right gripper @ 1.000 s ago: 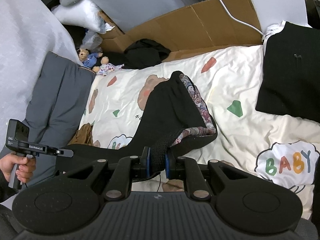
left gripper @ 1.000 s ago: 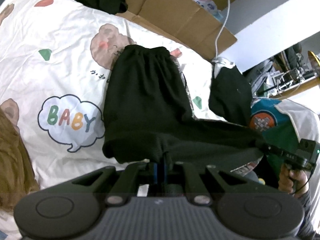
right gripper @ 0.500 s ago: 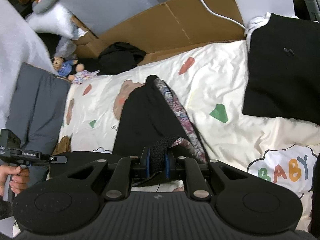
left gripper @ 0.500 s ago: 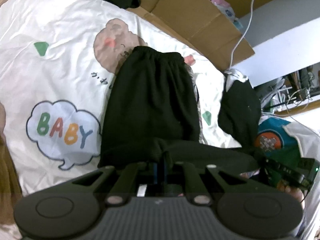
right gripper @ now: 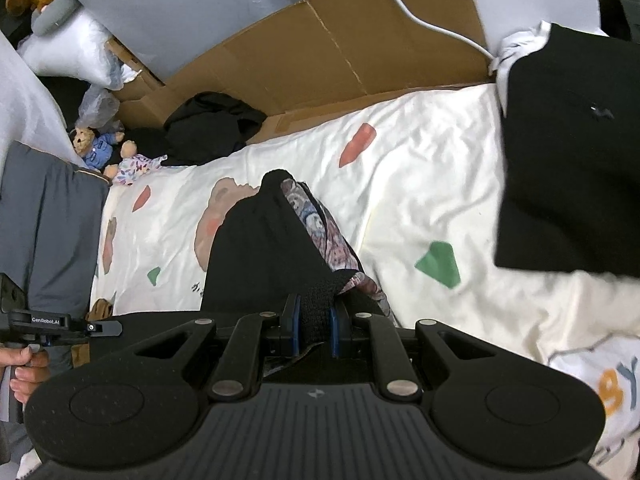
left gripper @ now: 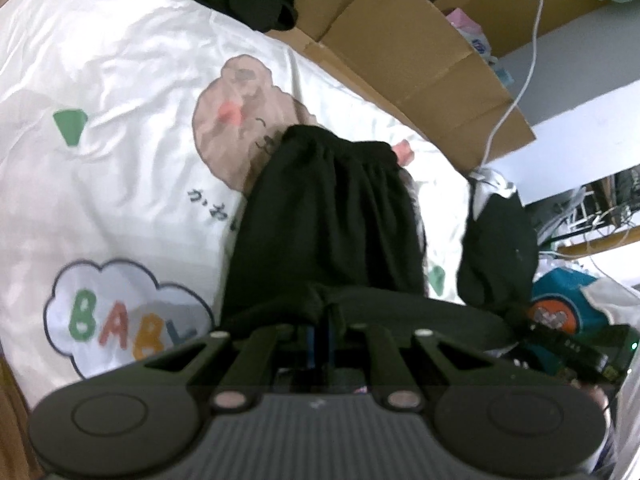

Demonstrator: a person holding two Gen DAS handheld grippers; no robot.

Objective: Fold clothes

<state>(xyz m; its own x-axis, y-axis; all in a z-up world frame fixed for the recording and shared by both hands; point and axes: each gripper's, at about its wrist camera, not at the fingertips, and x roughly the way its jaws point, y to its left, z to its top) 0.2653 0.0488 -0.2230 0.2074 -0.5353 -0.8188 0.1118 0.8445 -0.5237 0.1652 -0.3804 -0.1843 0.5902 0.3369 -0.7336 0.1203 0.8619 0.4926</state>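
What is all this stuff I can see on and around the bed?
Bed cover: one, white with cartoon prints, spread under everything.
Black garment: one, black with a patterned lining, lying mid-bed, near edge pinched by both grippers.
Folded black clothes: one pile, black, on the bed's right side in the right wrist view.
Crumpled black clothing: one heap, black, at the far edge of the bed.
Cardboard: flattened sheets, brown, behind the bed.
Cable: one, white, across the cardboard.
Soft toys: a few, small, far left corner.
Pillow: one, grey, left.
Left gripper: black, shut on the garment.
Right gripper: black, shut on the garment.
Hand: one, holding the left gripper's handle.
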